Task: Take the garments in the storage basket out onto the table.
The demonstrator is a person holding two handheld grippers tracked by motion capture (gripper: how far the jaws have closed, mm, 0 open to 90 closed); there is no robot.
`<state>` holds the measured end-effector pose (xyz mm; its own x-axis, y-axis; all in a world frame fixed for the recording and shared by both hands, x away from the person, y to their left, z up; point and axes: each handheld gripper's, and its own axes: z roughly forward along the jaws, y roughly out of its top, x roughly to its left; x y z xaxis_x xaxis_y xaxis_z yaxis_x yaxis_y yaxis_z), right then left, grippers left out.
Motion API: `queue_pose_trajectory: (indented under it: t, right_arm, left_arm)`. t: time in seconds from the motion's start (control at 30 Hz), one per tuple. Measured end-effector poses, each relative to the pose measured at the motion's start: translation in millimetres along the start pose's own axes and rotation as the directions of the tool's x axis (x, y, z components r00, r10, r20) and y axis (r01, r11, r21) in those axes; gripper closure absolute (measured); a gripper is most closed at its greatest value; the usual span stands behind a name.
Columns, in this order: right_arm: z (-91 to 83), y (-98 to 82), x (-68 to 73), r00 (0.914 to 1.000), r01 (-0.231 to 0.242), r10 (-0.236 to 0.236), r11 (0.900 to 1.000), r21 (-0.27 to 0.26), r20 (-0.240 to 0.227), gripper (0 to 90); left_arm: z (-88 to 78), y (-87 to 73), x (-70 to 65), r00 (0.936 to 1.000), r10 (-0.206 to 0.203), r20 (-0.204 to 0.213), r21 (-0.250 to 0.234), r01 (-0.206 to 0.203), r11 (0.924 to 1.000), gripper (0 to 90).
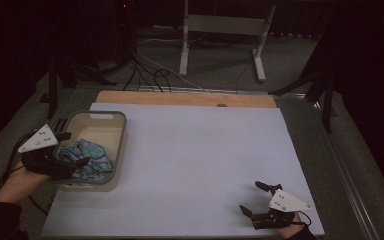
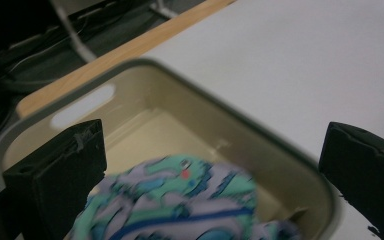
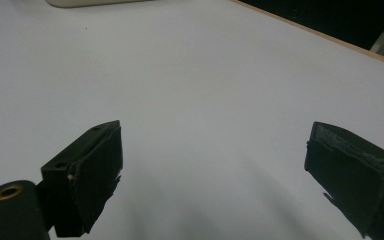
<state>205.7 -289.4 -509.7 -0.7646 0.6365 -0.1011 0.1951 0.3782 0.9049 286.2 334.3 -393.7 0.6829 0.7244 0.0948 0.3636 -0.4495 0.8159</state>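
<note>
A beige plastic bin [image 1: 121,135] stands at the left side of the white table. Inside it lies a crumpled cloth [image 1: 87,156] patterned in teal, blue and white. My left gripper [image 1: 75,148] hovers at the bin's near left corner, over the cloth, jaws open. In the left gripper view the cloth [image 2: 180,205] lies below and between the spread jaws of that gripper [image 2: 212,165], and the bin [image 2: 260,135] wall curves behind it. My right gripper [image 1: 252,197] rests open near the table's front right corner, holding nothing. The right gripper [image 3: 215,165] has bare table between its jaws.
The white table top [image 1: 200,160] stretches between the bin and the right gripper. A wooden strip [image 1: 185,98] runs along its far edge. Beyond it are floor cables [image 1: 150,70] and a metal stand [image 1: 222,30]. The bin's base [image 3: 95,2] edges the top of the right gripper view.
</note>
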Motion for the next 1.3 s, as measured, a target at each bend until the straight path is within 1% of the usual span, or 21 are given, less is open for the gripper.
queue_pose_trajectory:
  t: [0.1,0.17,0.27,0.37,0.47,0.53,0.6,0.67,0.7,0.8,0.87,0.9,0.97,1.0,1.1,1.13,1.17,1.2,1.23,1.27,1.3]
  right_arm:
    - [0.5,-0.3,0.0,1.0,-0.002,0.002,1.0,0.001,-0.001,8.8]
    - [0.9,-0.4,0.1,1.0,0.004,-0.004,1.0,0.0,-0.002,8.8]
    - [1.1,-0.5,-0.4,1.0,0.002,-0.002,1.0,0.002,-0.005,8.8]
    - [1.2,-0.4,0.3,1.0,0.005,-0.005,1.0,0.001,-0.006,8.8]
    - [1.1,-0.5,0.0,1.0,0.003,-0.003,1.0,0.004,-0.006,8.8]
    - [1.1,-0.5,0.2,1.0,0.005,-0.005,1.0,0.003,-0.006,8.8]
    - [1.0,-0.5,0.1,1.0,0.005,-0.005,1.0,0.0,-0.005,8.8]
    - [0.9,-0.5,-0.1,1.0,0.004,-0.003,1.0,0.003,-0.005,8.8]
    - [1.0,-0.6,-0.1,1.0,0.001,-0.001,1.0,0.001,-0.007,8.8]
    - [1.1,-0.6,0.2,0.9999,-0.001,0.001,1.0,0.008,-0.01,8.8]
    - [1.3,-0.7,0.4,1.0,0.005,-0.004,1.0,0.008,-0.008,8.8]
    - [0.9,-0.6,0.3,0.9999,0.002,-0.002,1.0,0.008,-0.012,8.8]
    - [1.3,-0.8,0.1,1.0,0.001,-0.001,1.0,0.007,-0.007,8.8]
    - [1.4,-0.8,-0.1,1.0,-0.002,0.002,1.0,0.007,-0.007,8.8]
    - [1.0,-0.8,0.1,0.9999,-0.002,0.002,1.0,0.009,-0.01,8.8]
    - [1.0,-0.9,0.0,0.9999,-0.004,0.004,1.0,0.009,-0.012,8.8]
    - [1.3,-1.1,0.0,1.0,-0.003,0.003,1.0,0.008,-0.007,8.8]
    - [1.5,-1.3,0.0,1.0,-0.004,0.004,1.0,0.006,-0.006,8.8]
    - [1.4,-1.3,0.1,1.0,-0.005,0.005,1.0,0.006,-0.007,8.8]
    - [1.3,-1.1,0.3,0.9999,-0.007,0.007,1.0,0.009,-0.008,8.8]
    - [1.8,-1.3,0.6,0.9999,-0.008,0.008,1.0,0.006,-0.011,8.8]
  left_arm:
    - [0.9,-6.5,5.0,0.9992,-0.025,-0.031,0.021,0.025,0.9994,0.0]
    - [1.0,-10.0,8.2,0.9968,-0.031,-0.073,0.02,0.033,0.9993,0.0]
    - [2.6,-15.0,13.1,0.9957,-0.053,-0.076,0.03,0.055,0.998,0.0]
    - [6.9,-20.4,16.2,0.9954,-0.061,-0.074,0.062,0.065,0.9959,0.0]
    - [10.8,-25.5,19.1,0.9923,-0.084,-0.091,0.078,0.091,0.9927,0.0]
    - [13.8,-28.2,19.6,0.9898,-0.086,-0.113,0.102,0.098,0.99,0.0]
    - [17.1,-30.3,20.2,0.9885,-0.1,-0.113,0.128,0.115,0.9851,0.0]
    - [18.5,-31.2,20.0,0.9876,-0.096,-0.124,0.139,0.113,0.9839,0.0]
    - [21.2,-32.3,20.0,0.9874,-0.117,-0.107,0.155,0.133,0.9789,0.0]
    - [26.2,-33.7,19.7,0.9863,-0.132,-0.098,0.182,0.148,0.972,0.0]
    - [29.8,-34.3,18.3,0.986,-0.125,-0.111,0.203,0.145,0.9683,0.0]
    - [31.8,-34.3,18.4,0.9852,-0.123,-0.119,0.223,0.147,0.9636,0.0]
    - [34.2,-34.0,18.2,0.9853,-0.12,-0.122,0.234,0.146,0.9611,0.0]
    - [35.3,-33.7,18.3,0.9846,-0.124,-0.124,0.243,0.151,0.9582,0.0]
    - [38.8,-33.6,18.6,0.9865,-0.122,-0.11,0.287,0.149,0.9465,0.0]
    - [39.9,-33.9,19.0,0.9872,-0.125,-0.1,0.304,0.15,0.9407,0.0]
    - [41.2,-34.0,18.6,0.9869,-0.122,-0.105,0.321,0.15,0.9351,0.0]
    - [42.1,-34.2,18.3,0.9871,-0.125,-0.1,0.329,0.151,0.932,0.0]
    - [42.9,-34.3,18.3,0.9873,-0.129,-0.093,0.342,0.153,0.9269,0.1]
    - [44.7,-34.7,17.6,0.9874,-0.126,-0.096,0.366,0.152,0.9179,0.1]
    - [45.6,-34.8,17.3,0.9875,-0.128,-0.091,0.376,0.153,0.9139,0.1]
